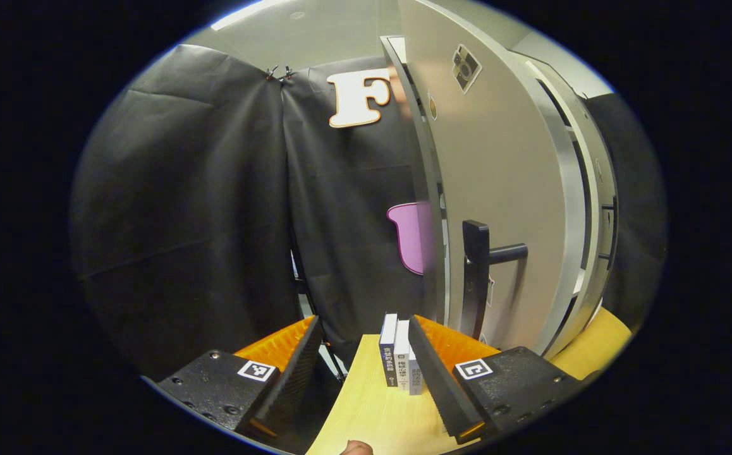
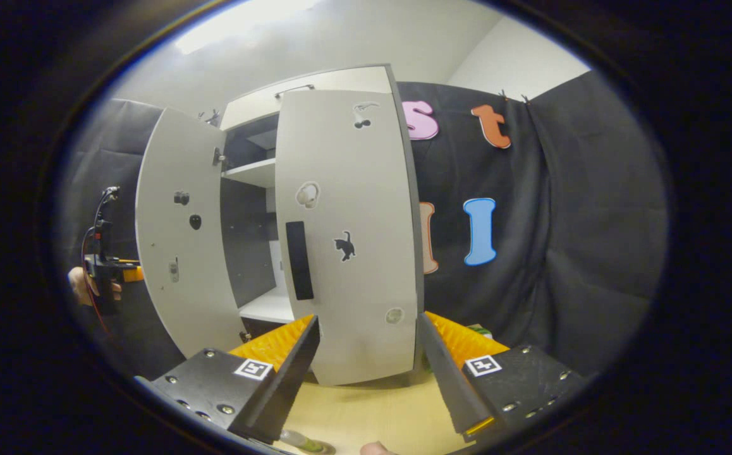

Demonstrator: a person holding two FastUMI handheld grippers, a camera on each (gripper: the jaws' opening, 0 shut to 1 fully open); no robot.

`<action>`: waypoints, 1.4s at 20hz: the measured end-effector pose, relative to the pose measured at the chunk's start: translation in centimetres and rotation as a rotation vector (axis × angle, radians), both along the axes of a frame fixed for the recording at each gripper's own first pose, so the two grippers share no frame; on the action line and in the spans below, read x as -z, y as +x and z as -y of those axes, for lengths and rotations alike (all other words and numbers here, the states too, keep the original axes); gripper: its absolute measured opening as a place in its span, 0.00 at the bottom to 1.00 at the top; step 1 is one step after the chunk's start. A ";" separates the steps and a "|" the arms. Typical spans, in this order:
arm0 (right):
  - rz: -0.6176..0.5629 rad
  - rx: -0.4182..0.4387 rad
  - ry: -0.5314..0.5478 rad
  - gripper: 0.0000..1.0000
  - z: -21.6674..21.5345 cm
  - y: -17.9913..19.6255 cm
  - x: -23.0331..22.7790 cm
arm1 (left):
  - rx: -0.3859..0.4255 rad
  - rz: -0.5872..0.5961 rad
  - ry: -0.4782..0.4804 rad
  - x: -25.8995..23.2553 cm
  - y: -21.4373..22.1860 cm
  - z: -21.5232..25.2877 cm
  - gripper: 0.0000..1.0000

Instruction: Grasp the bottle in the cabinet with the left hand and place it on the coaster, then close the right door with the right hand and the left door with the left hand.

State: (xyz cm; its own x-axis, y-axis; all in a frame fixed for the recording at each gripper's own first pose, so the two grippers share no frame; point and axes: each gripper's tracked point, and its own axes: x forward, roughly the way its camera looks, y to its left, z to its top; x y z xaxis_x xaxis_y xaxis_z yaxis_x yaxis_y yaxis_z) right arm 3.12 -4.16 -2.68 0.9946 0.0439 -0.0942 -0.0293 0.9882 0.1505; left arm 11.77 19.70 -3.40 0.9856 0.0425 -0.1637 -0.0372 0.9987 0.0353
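The right claw [image 2: 369,354] is hanging released, its fingers spread wide and gripping nothing, right in front of the right door [image 2: 347,234], which looks all but swung home. So the door-closing part seems to be in hand, with the left door [image 2: 179,234] standing wide open on the far left. At the very near edge of the worktop [image 2: 372,411] a bottle top [image 2: 306,442] is peeking in on a round coaster [image 2: 322,448], so the placing looks done, though little of it is in sight.

The left claw [image 1: 363,360] is also released and empty, hovering at the left door's [image 1: 499,208] outer face, near its dark handle [image 1: 483,265]. Three small books [image 1: 399,359] are standing between its fingers, farther off on the worktop [image 1: 372,417].

Next call, I'd say: a last nudge on the right door, then the left claw pushing its door round. There's open room left of that door, but the books sit close by its lower edge.
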 end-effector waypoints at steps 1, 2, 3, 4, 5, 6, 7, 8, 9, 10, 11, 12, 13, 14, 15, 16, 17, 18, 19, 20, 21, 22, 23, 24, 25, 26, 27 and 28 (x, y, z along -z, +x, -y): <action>-0.002 0.003 0.009 0.95 0.2 0.1 0.0 | -0.008 -0.012 -0.044 0.3 -0.2 0.2 0.87; -0.003 0.003 0.013 0.95 0.1 -0.1 0.0 | -0.010 -0.024 -0.091 0.5 -0.3 0.5 0.87; -0.003 0.001 0.012 0.95 0.1 -0.2 -0.1 | -0.009 -0.032 -0.131 0.8 -0.4 0.9 0.87; 0.001 -0.005 0.006 0.95 0.0 -0.2 -0.4 | -0.007 -0.032 -0.154 0.8 -0.5 1.3 0.88; 0.003 -0.008 -0.004 0.95 -0.2 -0.3 -0.7 | -0.004 -0.029 -0.169 0.7 -0.5 1.7 0.89; 0.006 -0.013 -0.014 0.95 -0.3 -0.5 -0.8 | 0.001 -0.026 -0.167 0.7 -0.5 2.1 0.89; 0.008 -0.021 -0.020 0.97 -0.6 -0.6 -1.1 | 0.006 -0.016 -0.156 0.4 -0.6 2.6 0.89; 0.011 -0.029 -0.028 0.95 -0.8 -0.4 -1.4 | 0.007 -0.003 -0.148 0.2 -0.7 2.9 0.87; 0.017 -0.034 -0.037 0.95 -1.0 -0.4 -1.7 | 0.016 0.006 -0.147 0.1 -0.7 3.5 0.87; 0.023 -0.037 -0.046 0.95 -1.3 -0.7 -1.9 | 0.031 0.011 -0.151 0.0 -0.6 4.1 0.87; 0.027 -0.040 -0.053 0.95 -1.4 -0.7 -2.1 | 0.042 0.009 -0.154 0.1 -0.7 4.6 0.87; 0.028 -0.044 -0.057 0.95 -1.5 -0.6 -2.2 | 0.046 0.011 -0.154 0.0 -0.7 5.0 0.89; 0.028 -0.047 -0.058 0.92 -1.7 -0.6 -2.3 | 0.044 0.015 -0.152 0.0 -0.8 5.4 0.87; 0.028 -0.057 -0.056 0.95 -2.1 -0.7 -2.5 | 0.043 0.019 -0.144 -0.1 -0.9 5.8 0.89; 0.031 -0.060 -0.059 0.95 -2.3 -0.7 -2.8 | 0.045 0.025 -0.141 -0.3 -0.8 6.3 0.89; 0.035 -0.061 -0.068 0.95 -2.2 -0.7 -3.0 | 0.053 0.026 -0.141 -0.3 -0.8 6.7 0.91; 0.035 -0.061 -0.075 0.98 -2.1 -0.6 -3.1 | 0.056 0.031 -0.148 -0.2 -0.8 7.1 0.87; 0.035 -0.063 -0.081 0.95 -2.2 -0.7 -3.1 | 0.058 0.032 -0.152 -0.2 -0.8 7.3 0.89; 0.034 -0.064 -0.084 0.97 -2.1 -0.7 -3.2 | 0.059 0.034 -0.154 -0.3 -0.9 7.5 0.89; 0.034 -0.063 -0.085 0.92 -2.1 -0.8 -3.1 | 0.057 0.031 -0.153 -0.3 -0.9 7.6 0.89; 0.032 -0.062 -0.086 0.92 -2.1 -0.8 -3.1 | 0.054 0.023 -0.149 -0.3 -0.8 7.7 0.89; 0.027 -0.062 -0.088 0.94 -2.0 -0.9 -2.9 | 0.056 0.021 -0.151 -0.2 -0.8 7.9 0.89; 0.024 -0.062 -0.090 0.95 -2.0 -0.9 -2.7 | 0.061 0.020 -0.155 -0.3 -0.8 8.3 0.89; 0.019 -0.062 -0.090 0.95 -2.0 -1.0 -2.4 | 0.069 0.021 -0.159 -0.4 -0.7 8.9 0.89; 0.015 -0.064 -0.088 0.95 -2.1 -1.0 -2.3 | 0.079 0.021 -0.159 -0.4 -0.7 9.5 0.89; 0.014 -0.066 -0.086 0.95 -2.2 -1.0 -2.3 | 0.089 0.025 -0.159 -0.5 -0.5 10.0 0.89; 0.015 -0.066 -0.086 0.95 -2.1 -1.0 -2.4 | 0.102 0.024 -0.156 -0.5 -0.4 10.7 0.89; 0.014 -0.066 -0.088 0.95 -2.1 -1.1 -2.4 | 0.110 0.026 -0.159 -0.6 -0.2 11.2 0.89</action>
State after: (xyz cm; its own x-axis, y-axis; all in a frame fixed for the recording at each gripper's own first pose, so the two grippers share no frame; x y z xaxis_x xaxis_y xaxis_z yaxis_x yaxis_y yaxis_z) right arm 2.01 -2.11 -0.30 0.9911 0.1014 -0.0864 -0.0962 0.9934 0.0622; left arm 11.53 8.47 -2.80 0.9869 -0.0900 -0.1341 0.0736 0.9898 -0.1223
